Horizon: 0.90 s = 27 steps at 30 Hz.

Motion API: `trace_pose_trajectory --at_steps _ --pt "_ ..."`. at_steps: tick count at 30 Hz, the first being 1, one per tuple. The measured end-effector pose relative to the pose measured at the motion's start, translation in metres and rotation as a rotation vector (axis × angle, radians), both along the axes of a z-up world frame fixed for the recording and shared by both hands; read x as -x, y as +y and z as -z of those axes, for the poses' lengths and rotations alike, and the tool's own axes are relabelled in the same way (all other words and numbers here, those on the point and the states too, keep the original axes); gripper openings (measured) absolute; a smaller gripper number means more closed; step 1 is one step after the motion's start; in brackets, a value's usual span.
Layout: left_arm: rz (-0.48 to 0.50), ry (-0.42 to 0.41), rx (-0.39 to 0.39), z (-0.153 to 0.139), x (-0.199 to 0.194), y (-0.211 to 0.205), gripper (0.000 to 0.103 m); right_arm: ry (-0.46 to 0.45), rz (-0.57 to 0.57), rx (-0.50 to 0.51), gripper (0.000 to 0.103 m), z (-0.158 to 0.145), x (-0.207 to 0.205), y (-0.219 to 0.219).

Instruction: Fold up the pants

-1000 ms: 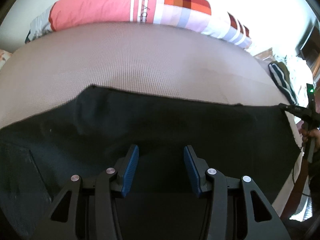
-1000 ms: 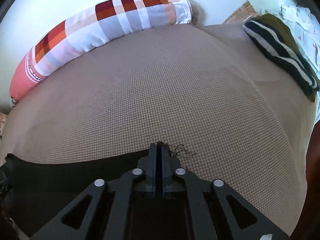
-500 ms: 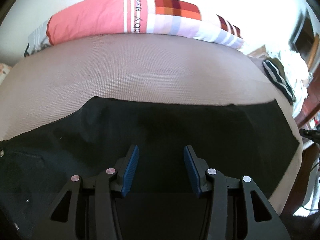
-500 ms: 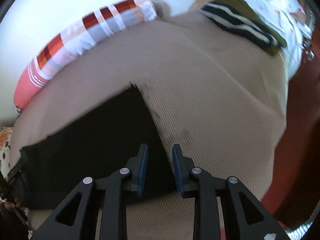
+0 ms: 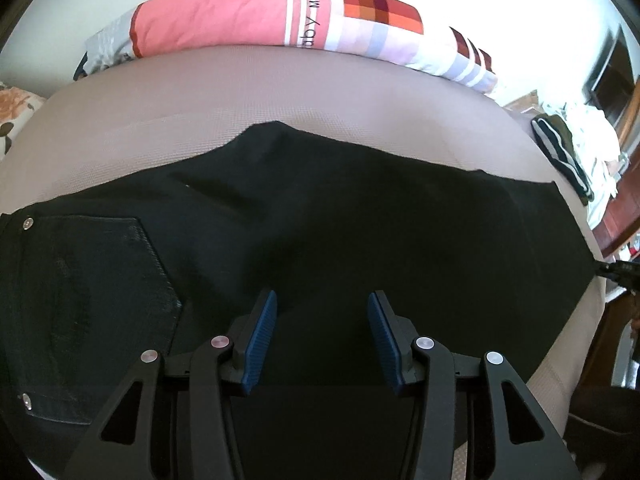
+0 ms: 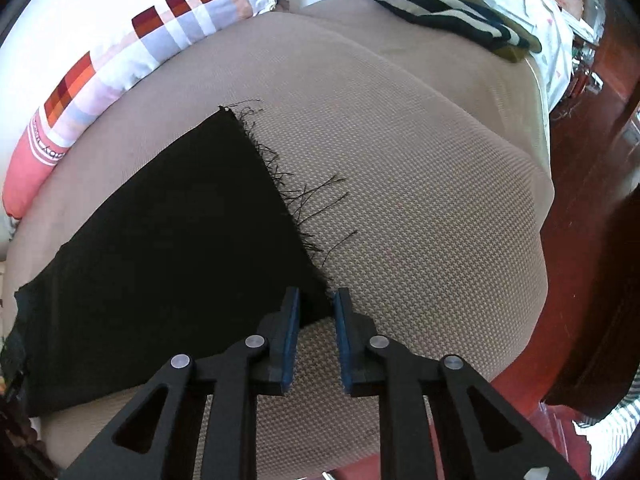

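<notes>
The black pants (image 5: 360, 220) are spread flat on a bed covered in a beige textured cover (image 6: 400, 160). Their long axis runs across the bed, parallel to the long patterned pillow (image 5: 280, 20) at the far edge. The waist end, with a stitched back pocket (image 5: 92, 300) and rivets, is seen at the left of the left wrist view; the frayed leg hem (image 6: 280, 176) points toward the bed's right side, where loose threads trail onto the cover. The left gripper (image 5: 322, 332) is held over the middle of the pants, its fingers parted and empty. The right gripper (image 6: 314, 334) is placed at the near hem corner; its fingers have just been closing, a narrow gap remains, and the corner lies between them ungripped. A striped garment (image 6: 440, 12) is piled at the far right corner.
</notes>
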<state>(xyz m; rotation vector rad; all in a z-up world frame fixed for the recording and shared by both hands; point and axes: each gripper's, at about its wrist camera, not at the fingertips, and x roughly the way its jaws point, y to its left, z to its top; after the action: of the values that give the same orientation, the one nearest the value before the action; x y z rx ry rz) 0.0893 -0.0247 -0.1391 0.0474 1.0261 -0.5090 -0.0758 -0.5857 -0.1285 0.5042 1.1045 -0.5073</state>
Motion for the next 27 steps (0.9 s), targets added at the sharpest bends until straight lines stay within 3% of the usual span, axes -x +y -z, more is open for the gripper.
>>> trace_pose_trajectory --at_steps 5,10,15,18,23,27 --pt "-0.085 -0.066 0.026 -0.022 -0.006 0.021 0.051 -0.106 -0.091 0.032 0.022 -0.047 -0.029 0.029" --pt "-0.172 -0.119 0.014 -0.033 -0.018 0.055 0.054 -0.177 -0.427 -0.094 0.022 -0.07 -0.111 0.11" --pt "-0.275 -0.12 0.013 -0.035 -0.025 0.099 0.054 -0.188 -0.764 -0.243 0.022 -0.066 -0.205 0.223" --pt "-0.331 -0.112 0.007 -0.033 -0.028 0.124 0.054 -0.172 -0.935 -0.269 0.031 -0.06 -0.25 0.288" --pt "-0.405 -0.099 -0.002 -0.026 -0.033 0.157 0.054 -0.133 -1.137 -0.301 0.034 -0.048 -0.297 0.371" --pt "-0.4 -0.082 0.02 -0.023 -0.035 0.165 0.054 -0.056 -1.236 -0.287 0.035 -0.032 -0.322 0.41"
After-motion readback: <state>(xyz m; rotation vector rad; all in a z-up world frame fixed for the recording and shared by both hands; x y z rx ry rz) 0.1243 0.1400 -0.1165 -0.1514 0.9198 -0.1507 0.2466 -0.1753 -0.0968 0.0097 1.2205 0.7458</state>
